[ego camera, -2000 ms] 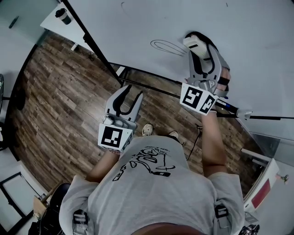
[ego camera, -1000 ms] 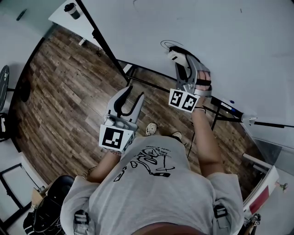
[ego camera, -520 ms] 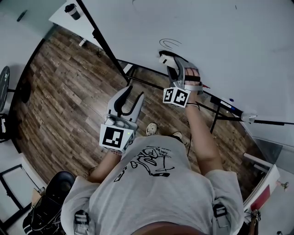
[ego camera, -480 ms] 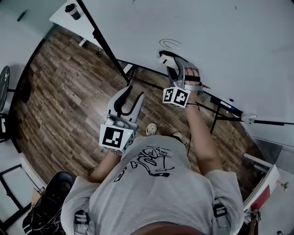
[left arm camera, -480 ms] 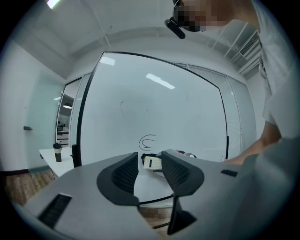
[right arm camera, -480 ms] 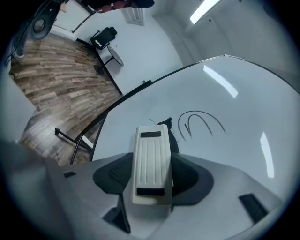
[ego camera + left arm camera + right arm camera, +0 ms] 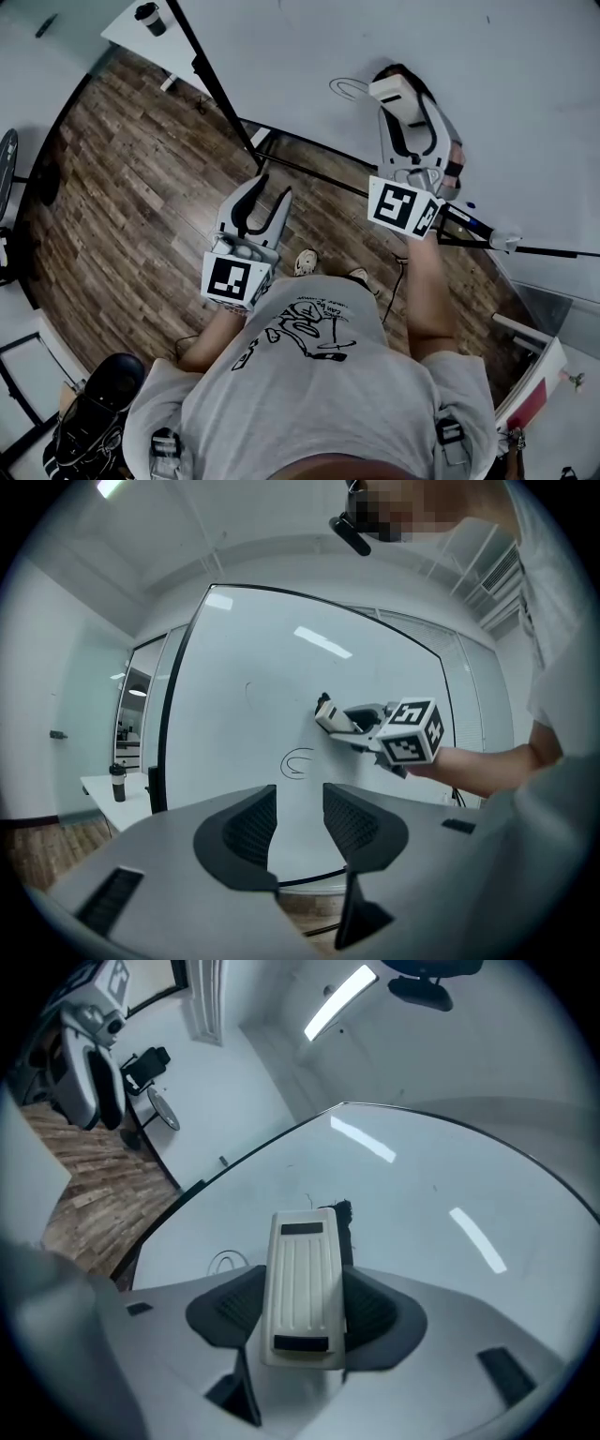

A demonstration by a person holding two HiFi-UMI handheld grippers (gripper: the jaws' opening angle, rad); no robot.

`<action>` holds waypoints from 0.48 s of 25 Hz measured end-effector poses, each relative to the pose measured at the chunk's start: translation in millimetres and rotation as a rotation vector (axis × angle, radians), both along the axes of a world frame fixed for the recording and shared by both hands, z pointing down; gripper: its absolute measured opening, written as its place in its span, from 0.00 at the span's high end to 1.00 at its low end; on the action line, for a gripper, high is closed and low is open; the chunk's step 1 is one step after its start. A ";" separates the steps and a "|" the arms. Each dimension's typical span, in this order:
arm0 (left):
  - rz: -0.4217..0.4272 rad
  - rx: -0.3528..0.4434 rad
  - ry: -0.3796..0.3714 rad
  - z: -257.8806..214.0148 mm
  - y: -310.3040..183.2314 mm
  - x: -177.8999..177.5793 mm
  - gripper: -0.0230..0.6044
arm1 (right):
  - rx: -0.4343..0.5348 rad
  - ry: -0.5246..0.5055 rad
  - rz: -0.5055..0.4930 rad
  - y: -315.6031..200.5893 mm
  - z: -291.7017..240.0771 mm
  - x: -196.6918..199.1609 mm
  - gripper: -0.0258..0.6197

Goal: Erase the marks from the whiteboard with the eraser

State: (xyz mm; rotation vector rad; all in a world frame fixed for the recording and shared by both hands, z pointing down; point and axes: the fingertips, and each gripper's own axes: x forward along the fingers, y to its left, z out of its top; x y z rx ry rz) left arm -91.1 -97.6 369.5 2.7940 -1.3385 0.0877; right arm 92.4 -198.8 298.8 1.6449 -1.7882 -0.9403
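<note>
Two tongs: my right gripper (image 7: pixel 305 1312) pinches the eraser (image 7: pixel 300 1241) by its sides, felt toward the whiteboard (image 7: pixel 525 103). My left gripper (image 7: pixel 267 185) is spread, empty, well off the board. The loop mark (image 7: pixel 225 1262) sits left of the eraser tip. Risk: the swipe passes beside the loop, or pressing makes the eraser twist between the pads.

Wood floor (image 7: pixel 131 206) & white table (image 7: pixel 122 33), placed w/ ref. to the whiteboard (image 7: pixel 281 47).
The board's black stand bars (image 7: pixel 309 173) are set on the floor under its lower edge, and two shoes (image 7: pixel 302 263) are planted just in front of them. The table is seen left of the board's black side frame, w/ a dark lidded cup (image 7: pixel 148 17) stood upright on it. One looped mark (image 7: pixel 349 89) is drawn low on the board.
</note>
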 end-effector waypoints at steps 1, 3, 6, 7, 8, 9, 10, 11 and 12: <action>0.002 0.002 0.002 -1.0 -0.2 0.6 0.70 | 0.018 -0.009 0.007 1.0 -13.0 4.1 0.56; 0.006 0.004 0.004 -2.8 -0.7 2.1 0.70 | 0.053 -0.021 0.020 2.4 -34.7 10.8 0.56; 0.011 0.007 0.006 -4.0 -1.6 3.6 0.70 | 0.084 -0.011 0.040 0.7 -50.9 15.8 0.56; 0.012 0.006 0.006 -4.2 -2.3 3.8 0.70 | 0.077 -0.005 0.047 -2.8 -49.8 16.4 0.56; 0.012 0.006 0.007 -4.5 -3.3 4.0 0.70 | 0.065 0.003 0.054 -7.6 -45.9 16.9 0.56; 0.013 0.007 0.008 -4.7 -4.3 4.1 0.70 | 0.056 0.012 0.061 -12.3 -41.1 17.3 0.56; 0.013 0.008 0.010 -5.0 -5.0 4.1 0.70 | 0.059 0.023 0.068 -15.6 -37.2 17.6 0.56; 0.013 0.009 0.011 -5.1 -5.5 4.0 0.70 | 0.069 0.030 0.074 -17.3 -34.9 18.0 0.56; 0.013 0.010 0.012 -5.0 -5.7 3.8 0.70 | 0.079 0.032 0.079 -18.0 -33.8 18.3 0.56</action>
